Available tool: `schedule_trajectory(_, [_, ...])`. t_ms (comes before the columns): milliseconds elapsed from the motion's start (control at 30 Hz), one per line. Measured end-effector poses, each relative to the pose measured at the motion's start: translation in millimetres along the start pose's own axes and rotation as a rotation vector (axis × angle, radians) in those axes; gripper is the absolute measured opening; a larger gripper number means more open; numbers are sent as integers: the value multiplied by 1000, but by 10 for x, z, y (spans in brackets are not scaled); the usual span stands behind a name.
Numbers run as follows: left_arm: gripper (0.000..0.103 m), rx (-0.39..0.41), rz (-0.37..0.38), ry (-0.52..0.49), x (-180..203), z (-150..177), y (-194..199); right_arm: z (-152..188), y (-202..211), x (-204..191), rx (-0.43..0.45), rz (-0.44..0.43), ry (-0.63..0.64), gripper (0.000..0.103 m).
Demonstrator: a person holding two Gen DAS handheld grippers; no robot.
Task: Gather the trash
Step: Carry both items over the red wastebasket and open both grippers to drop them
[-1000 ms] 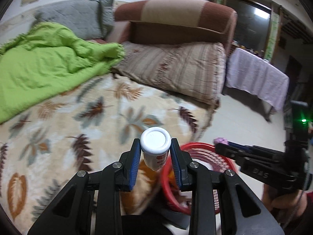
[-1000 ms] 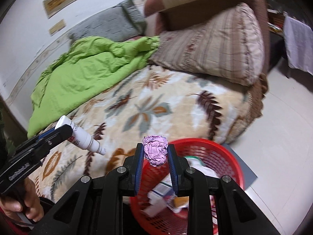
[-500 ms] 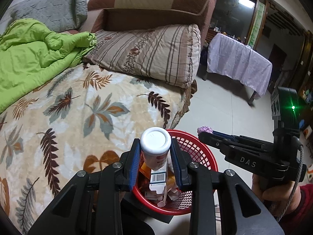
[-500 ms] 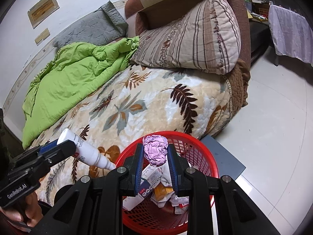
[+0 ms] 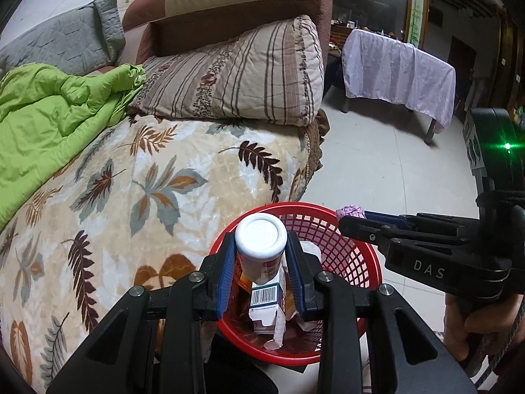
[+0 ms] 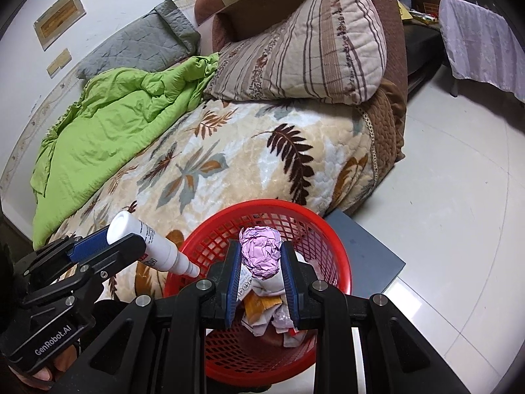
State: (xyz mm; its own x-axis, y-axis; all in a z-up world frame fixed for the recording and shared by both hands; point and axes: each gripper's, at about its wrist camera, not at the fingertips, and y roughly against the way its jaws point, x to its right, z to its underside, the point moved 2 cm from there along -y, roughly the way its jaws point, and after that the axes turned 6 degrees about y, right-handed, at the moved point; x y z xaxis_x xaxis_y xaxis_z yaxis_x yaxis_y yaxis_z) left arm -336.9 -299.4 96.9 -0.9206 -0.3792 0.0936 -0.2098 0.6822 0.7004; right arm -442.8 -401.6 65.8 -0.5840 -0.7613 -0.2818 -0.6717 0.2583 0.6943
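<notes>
My left gripper [image 5: 261, 256] is shut on a white plastic bottle [image 5: 261, 244] with a red label, held over the near left part of a red mesh basket [image 5: 367, 272]. My right gripper [image 6: 261, 259] is shut on a crumpled pink paper ball [image 6: 261, 251], held over the same basket [image 6: 331, 249]. The basket stands on the floor beside the bed and holds cartons, wrappers and crumpled paper [image 6: 262, 308]. The bottle [image 6: 147, 238] also shows at the left of the right wrist view, nozzle over the basket rim. The paper ball [image 5: 351, 211] shows in the left wrist view.
A bed with a leaf-patterned blanket [image 5: 131, 203], a green quilt [image 5: 49, 124] and a striped pillow [image 5: 246, 75] lies to the left. A grey mat [image 6: 364, 256] lies under the basket. A cloth-covered table [image 5: 397, 75] stands across the pale tiled floor [image 6: 443, 180].
Both grippers moved from above the bed edge to over the red basket, still holding the bottle and the paper ball. The basket's contents have come into full view.
</notes>
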Motion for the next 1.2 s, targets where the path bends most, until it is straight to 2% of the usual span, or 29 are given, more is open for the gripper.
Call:
schedule_trajectory(700, [30,-80,62,43,-28,51,-217,37,-99,-13,-28,-18,-3,28])
schedule_trajectory(833, [45,-69,69,71,-79,26,-193,17,-55,-16,-9,-2,-3,54])
schedule_trajectory(967, [50,-20,59,97,-175,-31,-15,-28,69,-15,23,54,-4,54])
schedule_trajectory(1000, [51,-8,53,101,-202,-42,30,-47,140,-44,40,102,6,54])
schedule_trajectory(1033, [57,12,44,108,-254,-53,112,-59,193,-81,55,149,21,55])
schedule_trajectory(1067, [66,38,28,115,-317,-58,209,-71,265,-152,75,218,44,63])
schedule_trajectory(1133, [78,86,-10,120,-421,-54,373,-75,384,-311,108,286,74,79])
schedule_trajectory(1200, [83,128,-72,127,-559,-40,552,-70,494,-501,146,330,115,81])
